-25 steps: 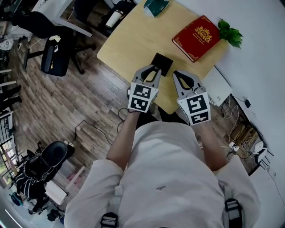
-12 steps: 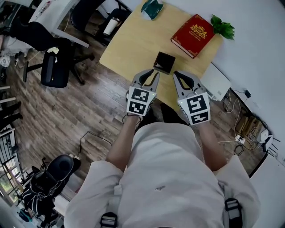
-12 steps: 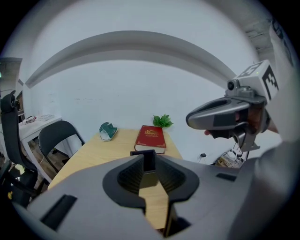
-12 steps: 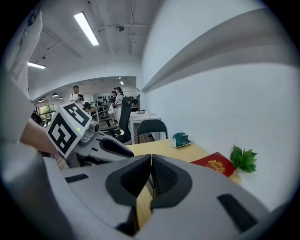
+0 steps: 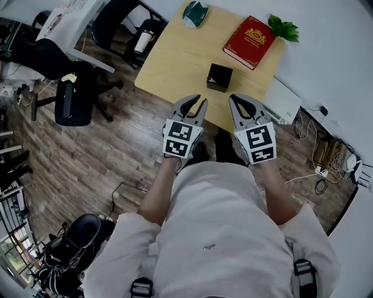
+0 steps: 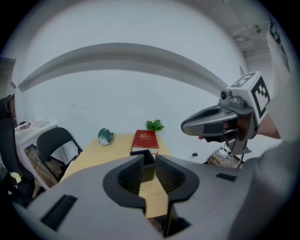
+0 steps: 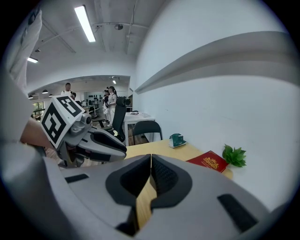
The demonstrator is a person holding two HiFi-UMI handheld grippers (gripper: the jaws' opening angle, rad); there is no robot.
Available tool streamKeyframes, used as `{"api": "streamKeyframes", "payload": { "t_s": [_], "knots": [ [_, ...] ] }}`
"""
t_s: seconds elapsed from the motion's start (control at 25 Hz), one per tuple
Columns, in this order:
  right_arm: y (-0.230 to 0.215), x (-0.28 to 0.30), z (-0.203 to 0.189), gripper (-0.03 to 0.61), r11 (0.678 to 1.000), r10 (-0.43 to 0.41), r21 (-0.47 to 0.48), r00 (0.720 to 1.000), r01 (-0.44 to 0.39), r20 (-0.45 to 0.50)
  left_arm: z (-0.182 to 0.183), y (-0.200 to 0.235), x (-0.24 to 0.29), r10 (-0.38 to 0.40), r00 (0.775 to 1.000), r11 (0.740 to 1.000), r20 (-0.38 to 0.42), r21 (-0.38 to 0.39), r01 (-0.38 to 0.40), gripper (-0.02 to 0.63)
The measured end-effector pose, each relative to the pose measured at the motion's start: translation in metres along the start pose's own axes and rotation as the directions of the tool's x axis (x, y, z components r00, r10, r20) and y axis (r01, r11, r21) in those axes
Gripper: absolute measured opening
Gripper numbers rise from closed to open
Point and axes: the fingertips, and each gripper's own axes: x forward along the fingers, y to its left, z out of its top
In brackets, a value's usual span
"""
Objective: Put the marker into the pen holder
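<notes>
The black square pen holder (image 5: 219, 77) stands on the wooden table (image 5: 175, 58) near its front edge. In the left gripper view the pen holder (image 6: 149, 169) shows through the narrow gap between my jaws. No marker shows in any view. My left gripper (image 5: 195, 100) hovers at the table's near edge, short of the holder, slightly open and empty (image 6: 150, 158). My right gripper (image 5: 242, 100) hangs beside it to the right, past the table's corner, with its tips touching and nothing held (image 7: 151, 157).
A red book (image 5: 249, 42) lies at the table's far right beside a small green plant (image 5: 284, 28). A teal object (image 5: 194, 13) sits at the far edge. Office chairs (image 5: 73, 102) stand left on the wood floor. A white unit (image 5: 281, 100) and cables (image 5: 317, 174) lie right.
The view has pulled back from the table. Both grippers have drawn away from the pen holder, which now sits farther ahead of them. Jaw positions look unchanged.
</notes>
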Motion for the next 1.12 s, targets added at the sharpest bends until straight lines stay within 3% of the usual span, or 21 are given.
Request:
{"api": "streamKeyframes", "payload": {
  "t_s": [0.64, 1.12],
  "knots": [
    [0.050, -0.041, 0.003, 0.003, 0.995, -0.102, 0.007, 0.994, 0.101, 0.039, 0.010, -0.020, -0.066, -0.077, 0.991, 0.997, 0.105, 0.031, 0.075, 0.037],
    [0.072, -0.065, 0.009, 0.000, 0.991, -0.133, 0.007, 0.987, 0.133, 0.086, 0.017, -0.039, -0.098, -0.110, 0.981, 0.993, 0.160, 0.049, 0.103, 0.018]
  ]
}}
